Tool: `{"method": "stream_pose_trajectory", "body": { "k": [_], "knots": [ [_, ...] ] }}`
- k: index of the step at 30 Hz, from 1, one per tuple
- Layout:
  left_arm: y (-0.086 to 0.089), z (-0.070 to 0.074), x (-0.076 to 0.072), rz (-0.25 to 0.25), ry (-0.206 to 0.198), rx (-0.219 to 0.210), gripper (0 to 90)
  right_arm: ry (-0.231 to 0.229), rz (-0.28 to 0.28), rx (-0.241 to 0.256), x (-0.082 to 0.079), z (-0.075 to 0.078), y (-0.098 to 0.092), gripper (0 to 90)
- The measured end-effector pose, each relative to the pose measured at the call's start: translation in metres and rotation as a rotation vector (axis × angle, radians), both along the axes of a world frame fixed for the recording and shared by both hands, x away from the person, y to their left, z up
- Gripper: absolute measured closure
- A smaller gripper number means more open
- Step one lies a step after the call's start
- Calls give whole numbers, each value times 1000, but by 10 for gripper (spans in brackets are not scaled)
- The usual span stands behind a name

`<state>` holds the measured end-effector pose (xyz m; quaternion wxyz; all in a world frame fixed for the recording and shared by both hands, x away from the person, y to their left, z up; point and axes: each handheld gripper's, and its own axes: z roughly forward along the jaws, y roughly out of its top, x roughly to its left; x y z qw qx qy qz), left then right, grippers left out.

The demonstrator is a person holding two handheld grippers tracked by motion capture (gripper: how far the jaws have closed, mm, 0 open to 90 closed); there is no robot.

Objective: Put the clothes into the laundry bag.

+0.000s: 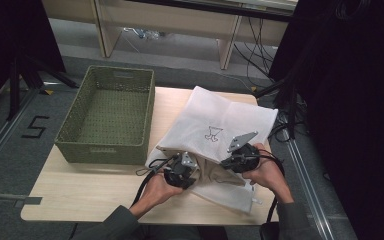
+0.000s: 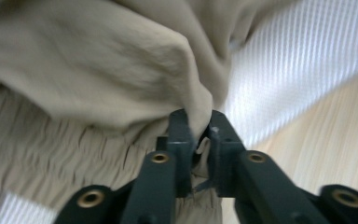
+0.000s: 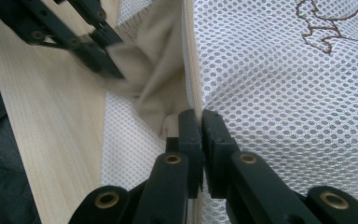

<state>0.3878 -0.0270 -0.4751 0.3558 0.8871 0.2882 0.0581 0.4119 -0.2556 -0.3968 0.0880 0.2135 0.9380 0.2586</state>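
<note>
High view: light wood table (image 1: 80,190) on grey floor, black curtains either side. Green woven basket (image 1: 107,114) rear left. White mesh bag (image 1: 225,125) centre-right, beige garment (image 1: 215,175) at its open near edge.

Left gripper view: left gripper (image 2: 199,128) jaws pinch garment fold.

Right gripper view: right gripper (image 3: 200,122) jaws pressed together on bag's zipper edge.

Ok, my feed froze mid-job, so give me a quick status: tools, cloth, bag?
Left tool shut on beige garment. Right tool shut on white mesh bag at its zipper edge. Garment partly in bag mouth. Green basket alongside, nothing blocking.
</note>
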Motion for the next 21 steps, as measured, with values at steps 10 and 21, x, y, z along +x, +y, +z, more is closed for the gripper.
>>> {"method": "stream_pose_trajectory", "body": {
  "k": [10,21],
  "knots": [
    [-32,15,30,74,-77,-100,862,6,11,12,0,0,0,883],
    [-29,7,30,56,-48,-68,621,4,11,6,0,-2,0,876]
  ]
}}
